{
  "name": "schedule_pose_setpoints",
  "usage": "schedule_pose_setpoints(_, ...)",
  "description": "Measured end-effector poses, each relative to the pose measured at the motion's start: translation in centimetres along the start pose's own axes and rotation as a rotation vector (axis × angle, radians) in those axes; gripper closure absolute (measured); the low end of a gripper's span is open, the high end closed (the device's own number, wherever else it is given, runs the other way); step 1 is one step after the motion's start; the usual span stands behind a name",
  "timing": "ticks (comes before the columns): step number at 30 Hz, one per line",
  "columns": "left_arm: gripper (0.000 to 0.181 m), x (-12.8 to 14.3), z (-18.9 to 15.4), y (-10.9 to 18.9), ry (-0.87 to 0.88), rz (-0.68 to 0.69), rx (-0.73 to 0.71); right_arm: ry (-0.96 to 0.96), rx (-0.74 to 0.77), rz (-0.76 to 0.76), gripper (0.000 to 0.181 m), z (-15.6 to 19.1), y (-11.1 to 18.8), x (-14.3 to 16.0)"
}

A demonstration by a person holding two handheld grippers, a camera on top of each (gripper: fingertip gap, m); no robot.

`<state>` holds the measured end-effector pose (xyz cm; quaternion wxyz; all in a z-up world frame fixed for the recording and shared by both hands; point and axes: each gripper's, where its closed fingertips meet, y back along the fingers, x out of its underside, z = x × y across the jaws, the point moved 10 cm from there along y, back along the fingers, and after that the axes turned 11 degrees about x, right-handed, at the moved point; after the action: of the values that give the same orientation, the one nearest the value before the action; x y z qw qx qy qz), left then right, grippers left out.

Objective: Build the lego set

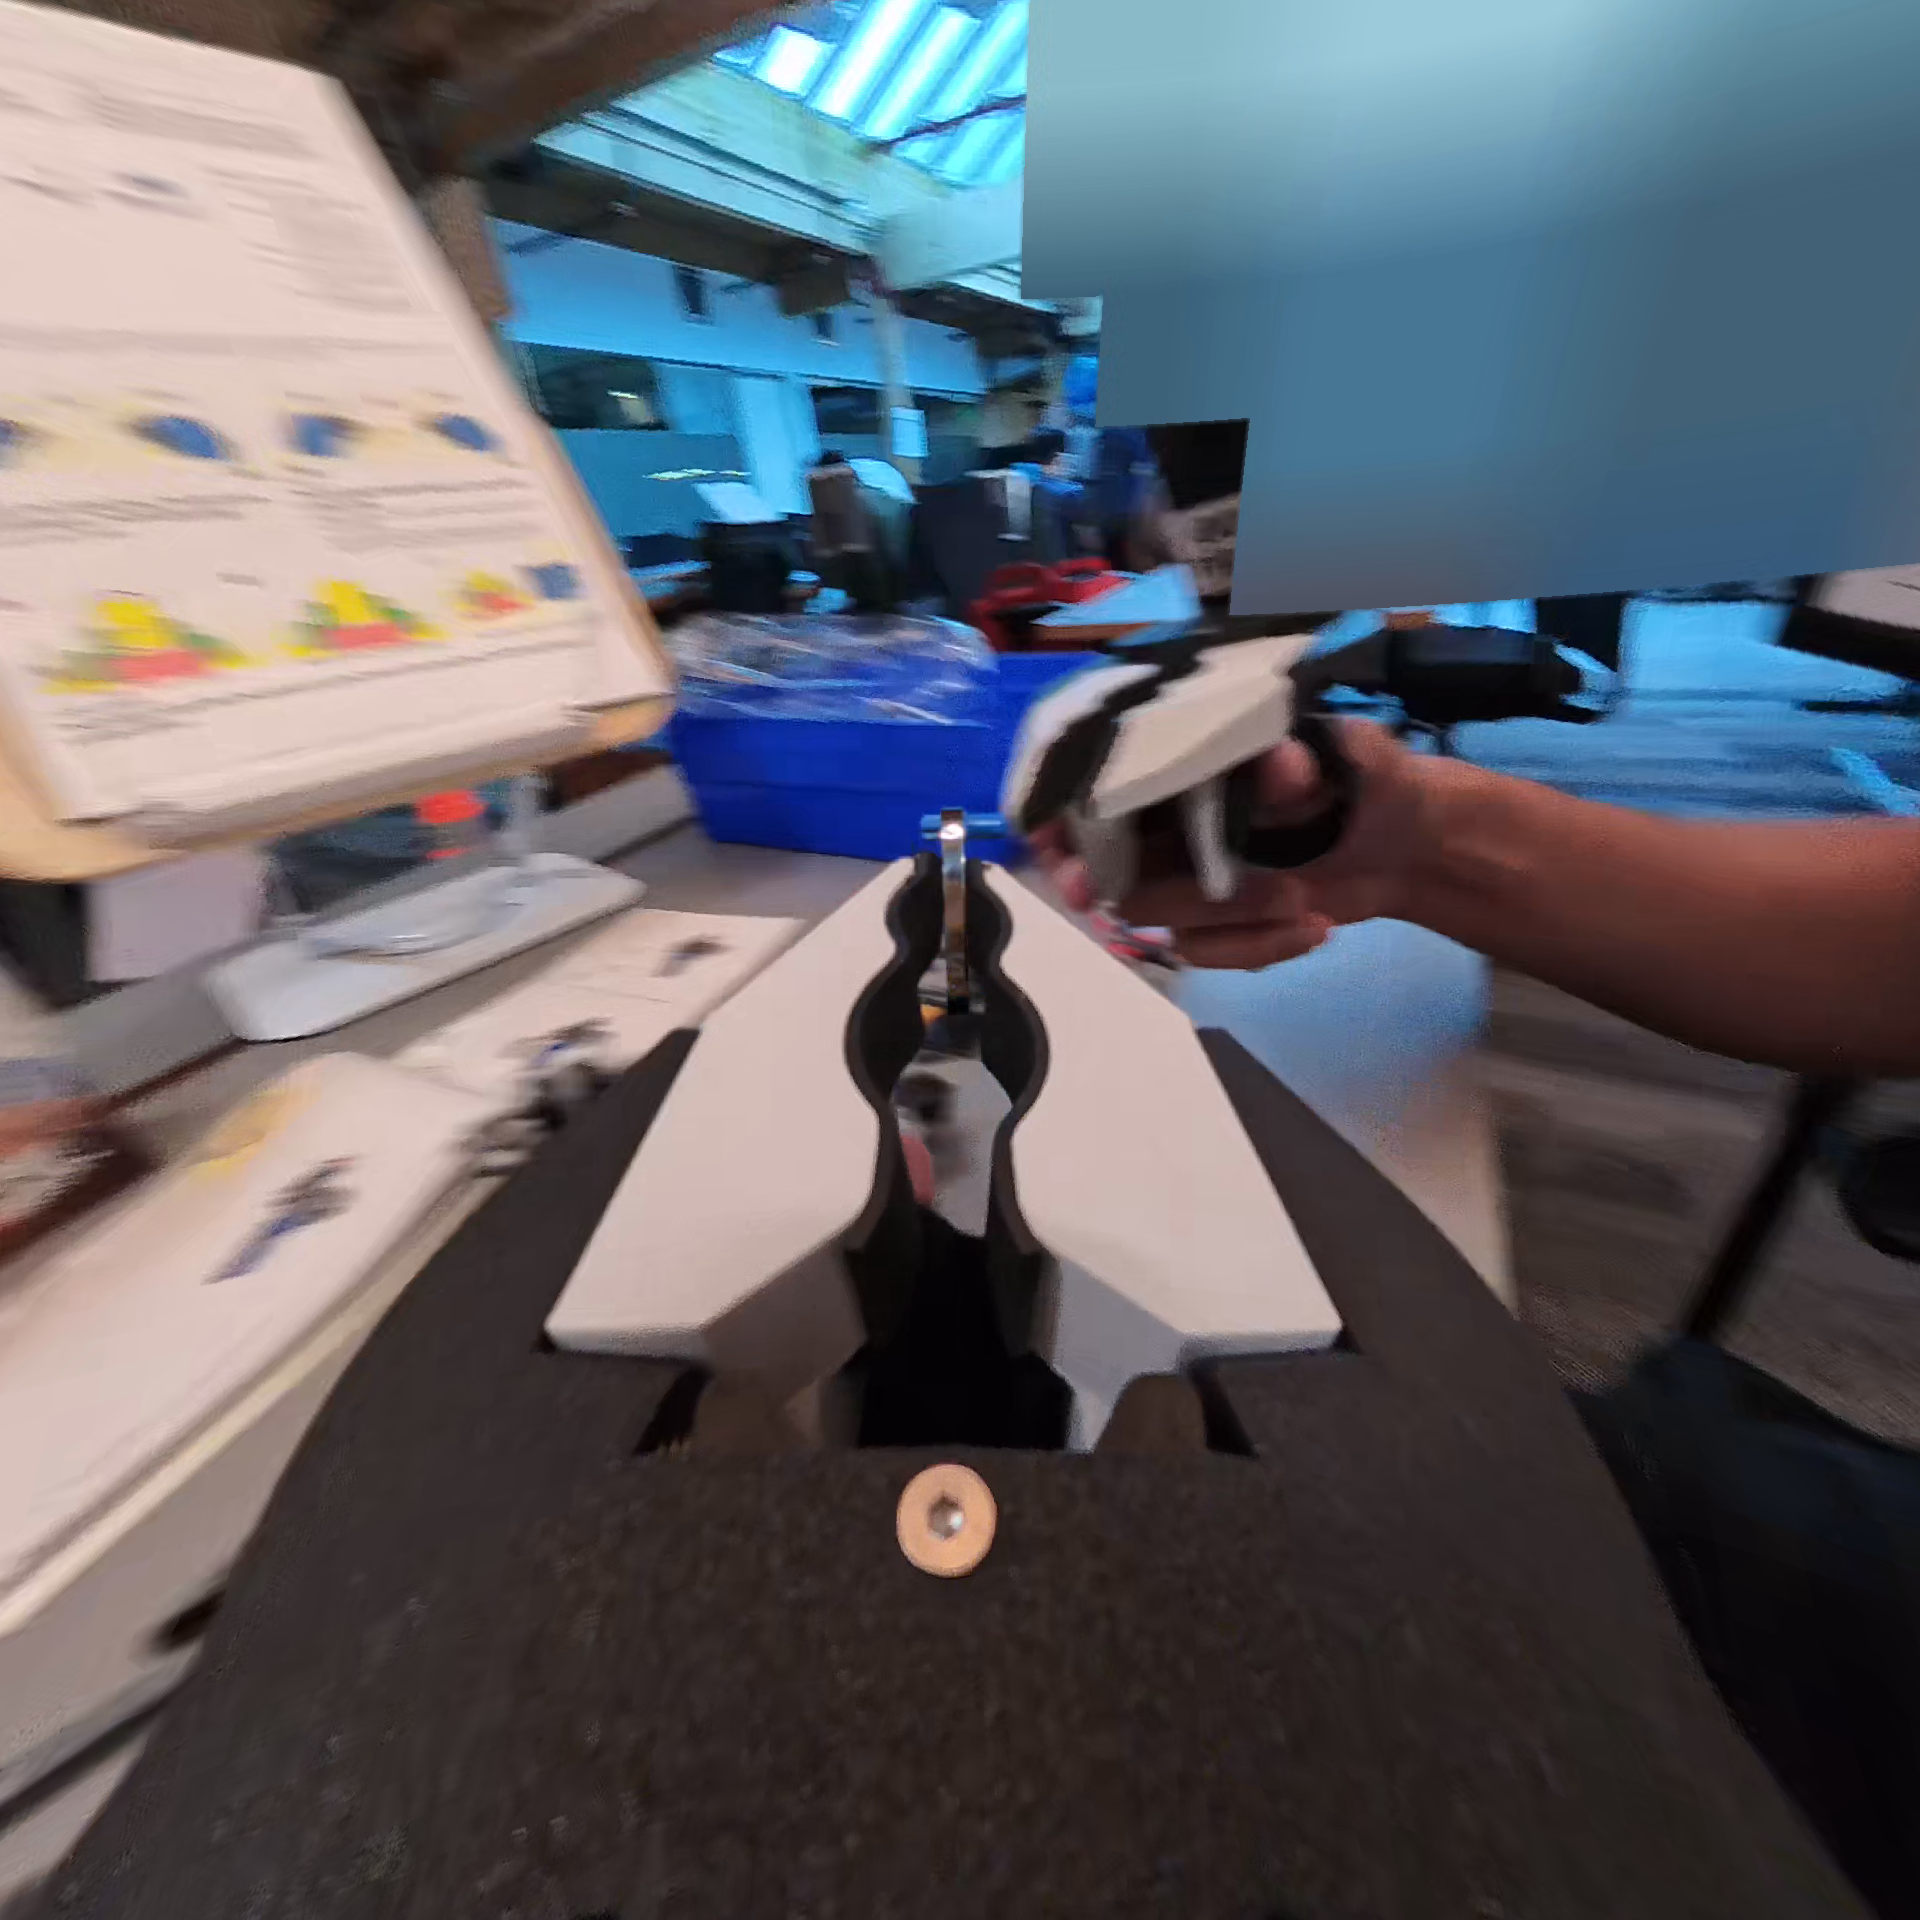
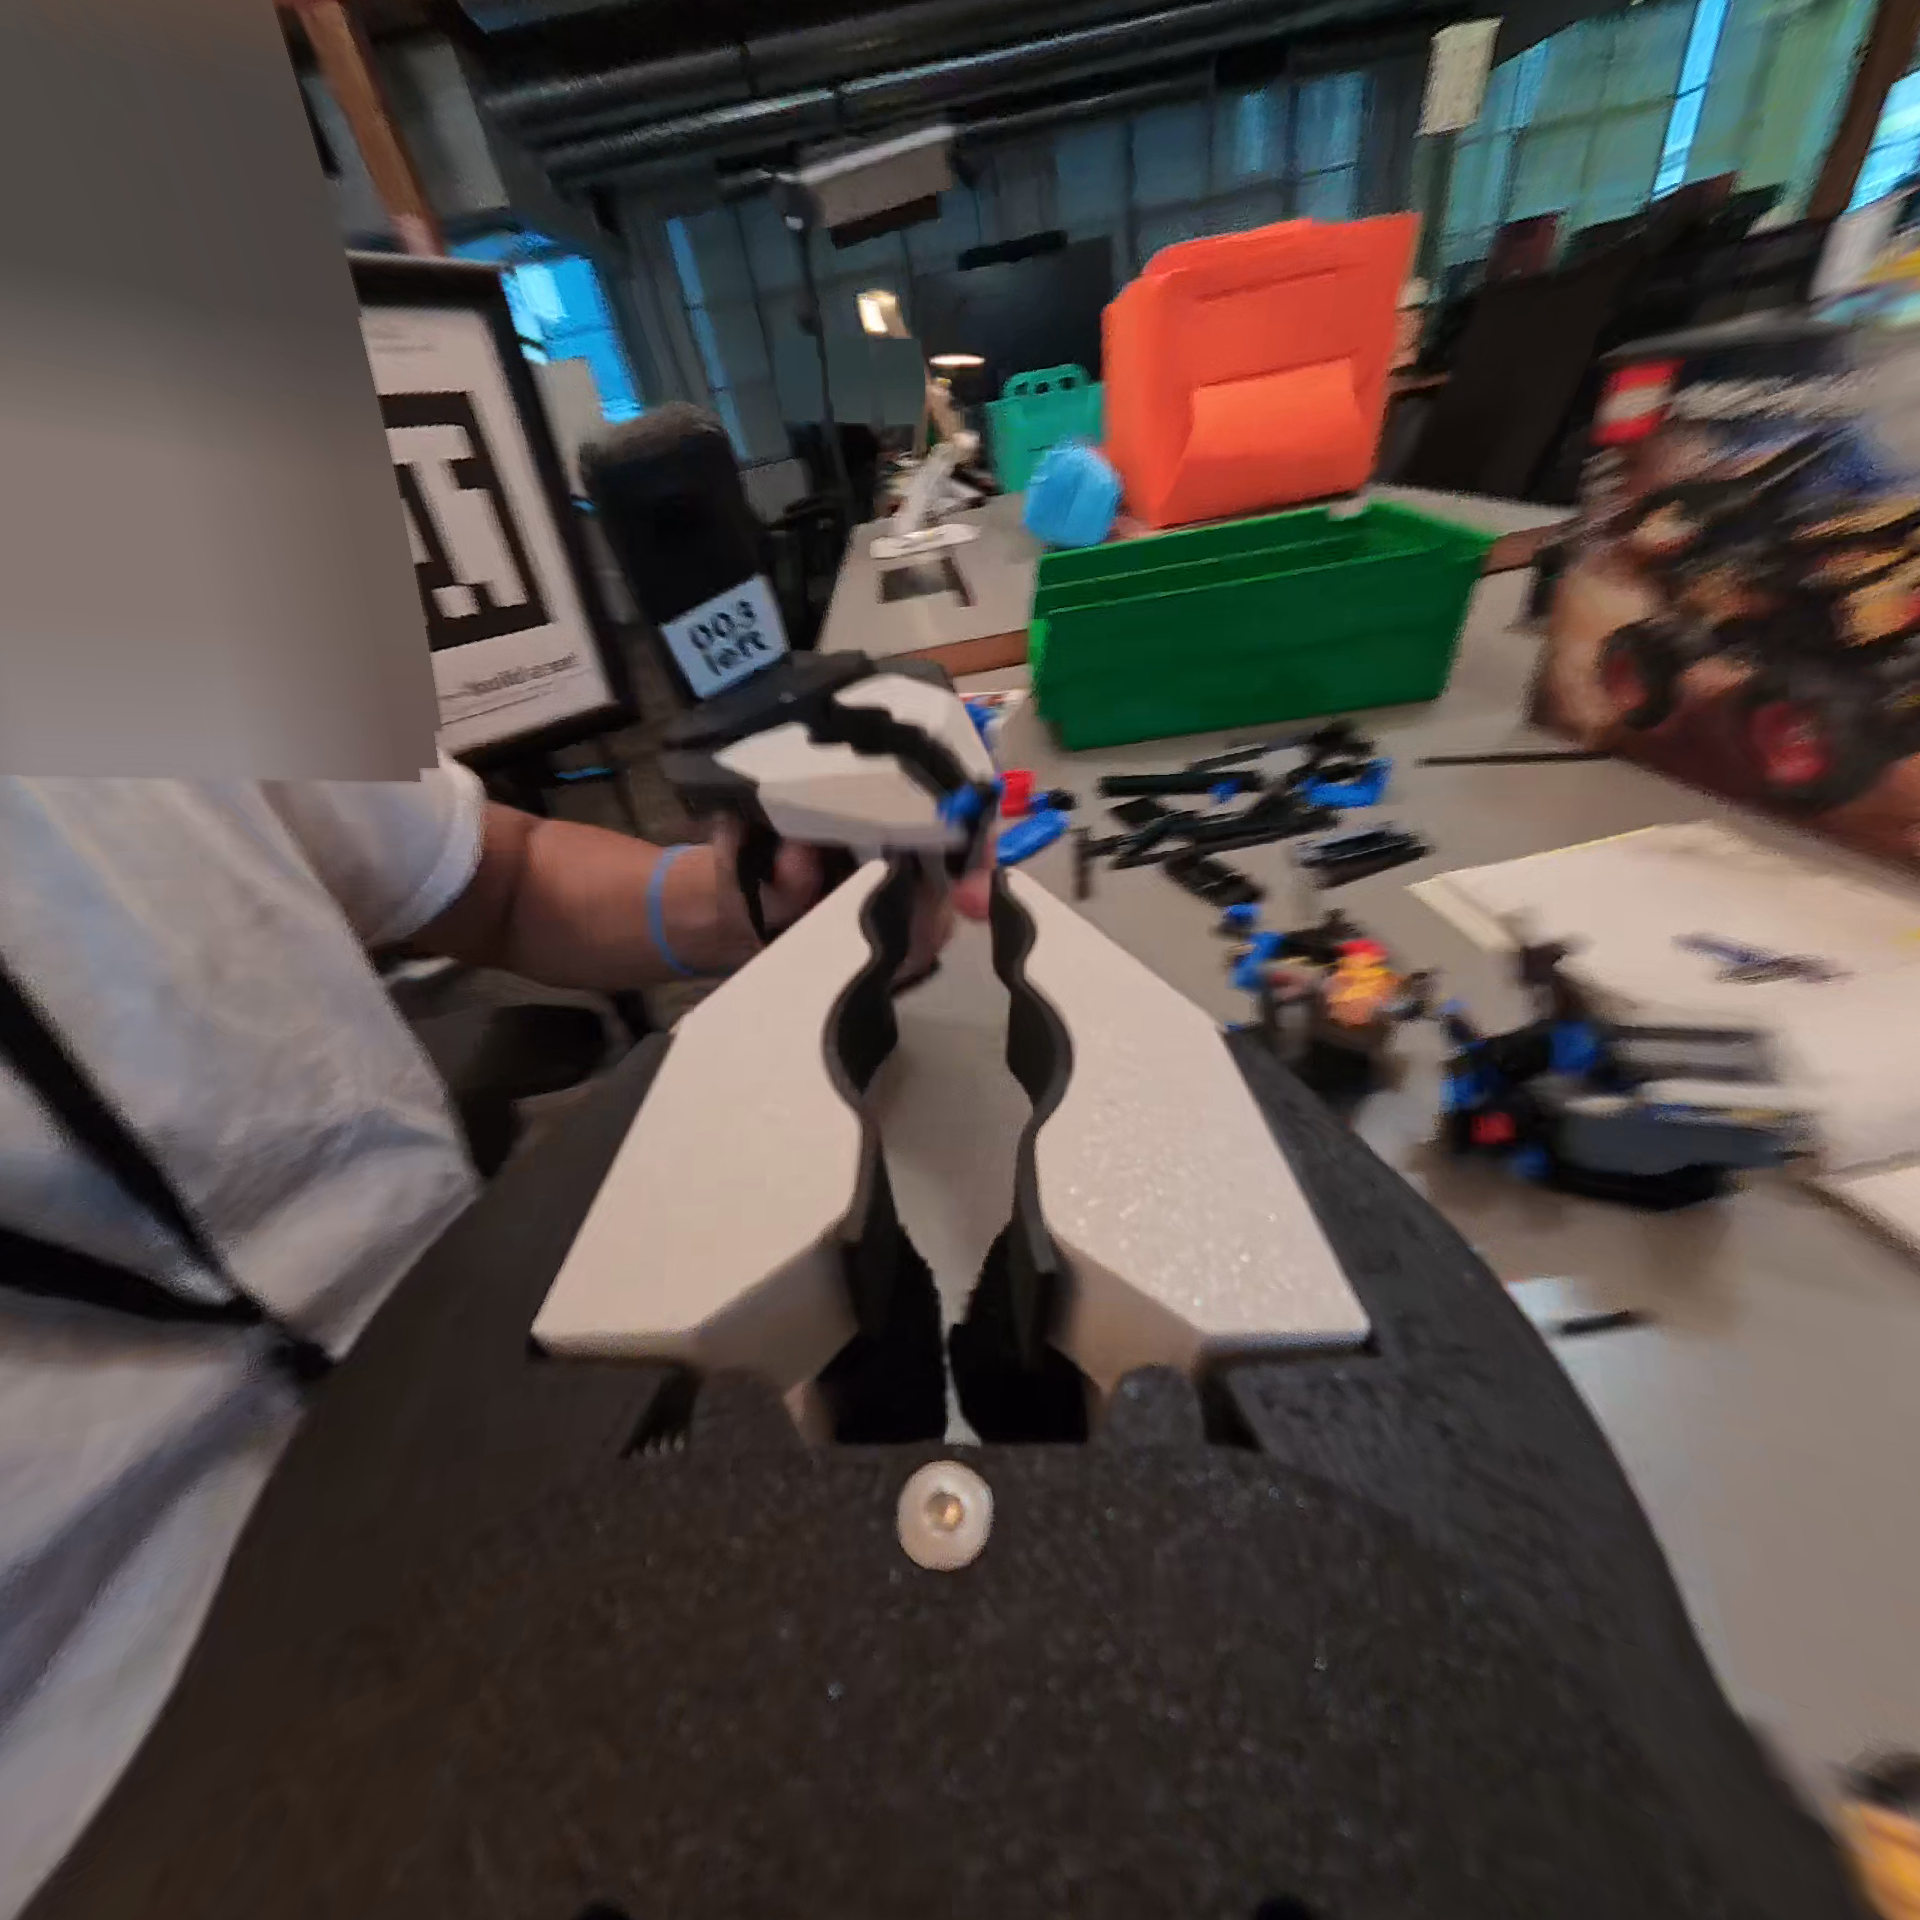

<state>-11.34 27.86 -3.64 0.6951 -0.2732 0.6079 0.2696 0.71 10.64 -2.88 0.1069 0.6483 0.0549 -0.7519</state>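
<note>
Left wrist view: looks forward along your left gripper (image 1: 951,883), tilted slightly upward, taking in the propped instruction sheet (image 1: 260,416) to its left.
Right wrist view: looks forward along your right gripper (image 2: 940,894), table (image 2: 1662,1455) to its right.
Nearness: both close, above table.
Shared: each view shows the other gripper ahead.

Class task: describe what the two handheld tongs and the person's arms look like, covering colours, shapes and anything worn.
Both tongs, left tongs and right tongs, have white tapered fingers with wavy black inner pads on a black textured body with a central screw. The person wears a white short sleeve and a blue wristband.
</note>
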Motion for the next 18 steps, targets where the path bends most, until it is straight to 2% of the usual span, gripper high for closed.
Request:
schedule_pose_setpoints(4,0.179,-2.8,10.0,2.5,0.146,-0.035,-0.275,0.161,0.306,0.121,0.165,-7.2,0.2,-3.6)
schedule_pose_setpoints(7,0.178,-1.7,15.3,3.8,0.208,-0.023,-0.366,0.127,0.447,0.175,0.163,-12.3,-0.1,-3.2)
schedule_pose_setpoints(9,0.18,0.2,16.5,4.5,0.258,-0.021,-0.392,0.056,0.495,0.183,0.159,-14.2,-0.2,-1.5)
schedule_pose_setpoints(11,0.179,2.1,16.8,5.2,0.324,-0.014,-0.394,0.04,0.542,0.23,0.158,-14.6,0.1,0.1)
schedule_pose_setpoints(12,0.179,2.5,16.9,5.4,0.379,0.008,-0.382,0.075,0.558,0.238,0.16,-14.5,0.4,0.5)
schedule_pose_setpoints(14,0.179,2.8,17.3,5.8,0.367,0.014,-0.39,0.1,0.613,0.214,0.166,-14.5,0.7,1.1)
schedule_pose_setpoints(18,0.179,3.7,17.9,5.7,0.437,0.037,-0.346,0.066,0.567,0.231,0.166,-14.5,0.4,1.4)
